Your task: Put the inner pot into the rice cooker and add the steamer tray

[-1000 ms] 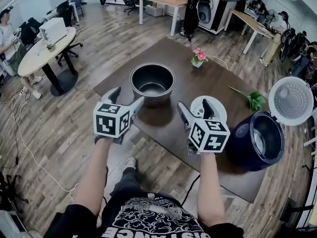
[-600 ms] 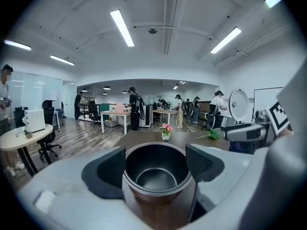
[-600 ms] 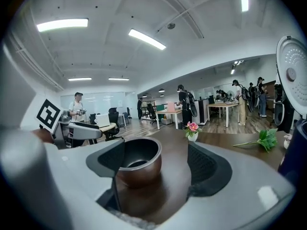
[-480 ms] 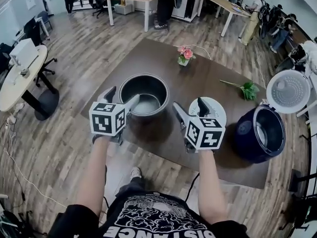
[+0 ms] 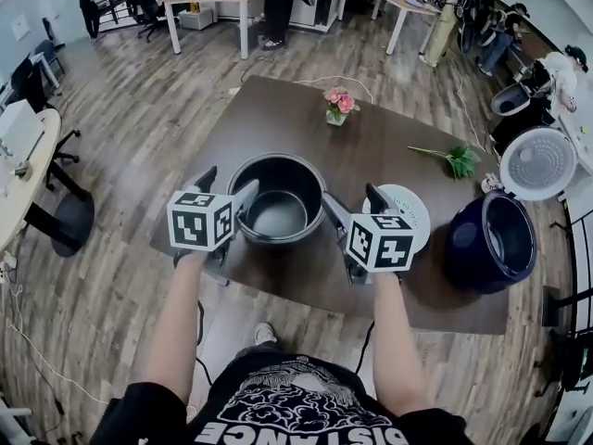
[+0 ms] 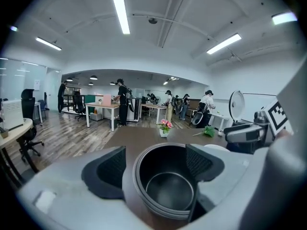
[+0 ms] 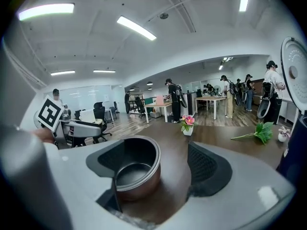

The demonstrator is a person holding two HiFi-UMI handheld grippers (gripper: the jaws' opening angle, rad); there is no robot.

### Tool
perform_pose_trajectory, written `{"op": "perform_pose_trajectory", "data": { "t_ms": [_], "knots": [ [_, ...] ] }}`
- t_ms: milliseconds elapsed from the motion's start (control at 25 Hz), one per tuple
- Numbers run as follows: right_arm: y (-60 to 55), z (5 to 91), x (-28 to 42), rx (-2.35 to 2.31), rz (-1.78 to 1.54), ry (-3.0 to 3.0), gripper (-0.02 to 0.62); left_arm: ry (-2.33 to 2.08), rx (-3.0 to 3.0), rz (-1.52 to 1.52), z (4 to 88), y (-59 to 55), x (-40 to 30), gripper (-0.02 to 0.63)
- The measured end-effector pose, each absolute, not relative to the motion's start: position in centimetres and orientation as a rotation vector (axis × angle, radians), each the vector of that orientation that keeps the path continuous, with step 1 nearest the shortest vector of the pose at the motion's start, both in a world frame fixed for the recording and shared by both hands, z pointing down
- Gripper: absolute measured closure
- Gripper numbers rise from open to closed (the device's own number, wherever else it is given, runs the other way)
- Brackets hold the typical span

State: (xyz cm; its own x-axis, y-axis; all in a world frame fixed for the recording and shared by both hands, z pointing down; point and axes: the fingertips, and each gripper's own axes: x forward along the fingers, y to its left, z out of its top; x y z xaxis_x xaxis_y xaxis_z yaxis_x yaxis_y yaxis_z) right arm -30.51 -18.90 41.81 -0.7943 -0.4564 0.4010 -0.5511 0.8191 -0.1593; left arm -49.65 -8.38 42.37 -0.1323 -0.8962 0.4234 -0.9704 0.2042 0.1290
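Left gripper (image 5: 228, 191), jaws spread, empty, hovers at the left rim of the pot (image 5: 278, 219) on the tabletop (image 5: 306, 128). Right gripper (image 5: 352, 204), likewise spread, flanks its right. Each should straddle the rim squarely and pinch evenly before lifting toward the cooker (image 5: 491, 244).

**Covered and Cropped**

Near half of steamer tray (image 5: 414, 207) lost behind right gripper (image 5: 349, 196)'s marker cube. In right gripper view, rice cooker (image 7: 301, 150) and lid (image 7: 296, 71) cropped by the right edge; inner pot (image 7: 136, 169)'s left wall masked by a jaw.
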Motion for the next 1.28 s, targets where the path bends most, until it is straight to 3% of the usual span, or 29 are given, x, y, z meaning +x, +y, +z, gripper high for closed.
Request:
{"op": "perform_pose_trajectory", "data": {
  "t_ms": [800, 1160, 1280],
  "knots": [
    [-19.6, 48.9, -34.2, 0.888, 0.601, -2.452, 0.262, -1.687, 1.711, 0.18, 50.8, -11.7, -53.3, 0.215],
    [-18.9, 51.9, -34.3, 0.883, 0.744, -2.356, 0.333, -1.617, 1.731, 0.197, 52.4, -11.9, -52.5, 0.324],
    [-18.7, 52.4, -34.4, 0.885, 0.745, -2.335, 0.402, -1.609, 1.729, 0.211, 52.6, -11.7, -52.4, 0.387]
  ]
}}
